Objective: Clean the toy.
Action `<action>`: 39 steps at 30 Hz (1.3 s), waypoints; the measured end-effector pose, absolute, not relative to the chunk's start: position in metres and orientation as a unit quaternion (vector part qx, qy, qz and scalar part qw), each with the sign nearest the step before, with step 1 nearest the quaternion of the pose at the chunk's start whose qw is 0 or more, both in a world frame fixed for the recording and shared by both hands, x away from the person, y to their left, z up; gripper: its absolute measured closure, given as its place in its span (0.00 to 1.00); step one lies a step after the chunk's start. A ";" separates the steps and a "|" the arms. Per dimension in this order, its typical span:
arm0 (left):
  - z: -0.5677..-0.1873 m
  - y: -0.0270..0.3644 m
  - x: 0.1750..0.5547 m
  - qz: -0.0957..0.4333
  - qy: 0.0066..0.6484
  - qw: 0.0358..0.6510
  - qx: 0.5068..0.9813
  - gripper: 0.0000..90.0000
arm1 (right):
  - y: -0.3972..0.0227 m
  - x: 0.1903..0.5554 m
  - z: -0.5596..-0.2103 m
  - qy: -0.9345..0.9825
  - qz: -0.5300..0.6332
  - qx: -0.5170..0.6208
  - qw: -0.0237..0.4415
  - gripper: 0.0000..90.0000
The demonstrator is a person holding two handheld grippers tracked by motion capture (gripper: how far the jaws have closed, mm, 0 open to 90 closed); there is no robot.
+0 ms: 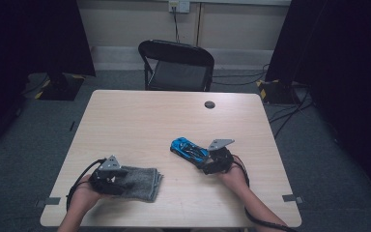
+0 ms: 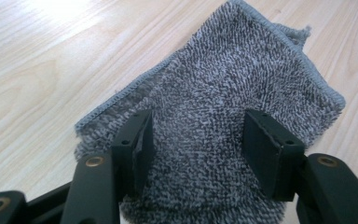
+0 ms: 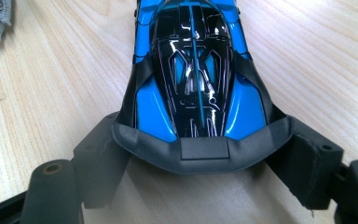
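1. The tabletop (image 1: 140, 116) is big, made of pale wood, and mostly bare. A black chair (image 1: 176, 65) stands behind its far edge, and a small dark round spot (image 1: 209, 104) sits near the far right corner.

2. The grey cloth (image 1: 142, 182) lies folded and flat near the near left corner. It looks fluffy, like a small towel.

3. The blue and black toy car (image 1: 189, 149) sits right of the middle of the tabletop, closer to the near edge. It stands on its wheels, well apart from the cloth.

4. The left gripper (image 1: 118, 180) rests over the near end of the cloth. In the left gripper view its two black jaws stand apart on top of the cloth (image 2: 205, 126), with fluffy cloth between them. The pads do not squeeze it, so this gripper is open and the cloth is not picked up.

5. The right gripper (image 1: 206, 163) is at the tail end of the car. In the right gripper view its jaws sit against both sides of the car's dark back bumper (image 3: 200, 151), so it grips the car (image 3: 193, 70).

6. How far along: I think the job is to wipe the car with the cloth. The car is held steady, so that part looks done. The cloth must first be pinched, lifted and carried over to the car. No wiping has begun, so most of the work is left.
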State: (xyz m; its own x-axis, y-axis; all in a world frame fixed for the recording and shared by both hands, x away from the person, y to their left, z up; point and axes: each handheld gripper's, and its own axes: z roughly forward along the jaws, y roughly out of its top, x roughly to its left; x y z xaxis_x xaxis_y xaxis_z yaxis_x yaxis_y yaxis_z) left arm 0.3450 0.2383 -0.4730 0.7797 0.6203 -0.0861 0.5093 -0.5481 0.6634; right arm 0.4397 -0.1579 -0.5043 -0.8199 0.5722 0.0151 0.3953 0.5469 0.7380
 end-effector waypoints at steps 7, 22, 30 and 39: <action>-0.482 0.236 0.347 0.070 0.314 0.340 0.884 0.41 | -0.158 0.440 -0.504 0.872 0.387 0.278 0.114 0.27; -0.481 0.232 0.346 0.080 0.315 0.318 0.891 0.50 | -0.158 0.440 -0.504 0.872 0.387 0.278 0.115 0.27; -0.477 0.225 0.344 0.070 0.337 0.308 0.887 0.72 | -0.158 0.440 -0.504 0.872 0.387 0.278 0.114 0.27; -0.473 0.248 0.336 0.078 0.348 0.333 0.873 0.52 | -0.158 0.440 -0.504 0.872 0.387 0.277 0.114 0.27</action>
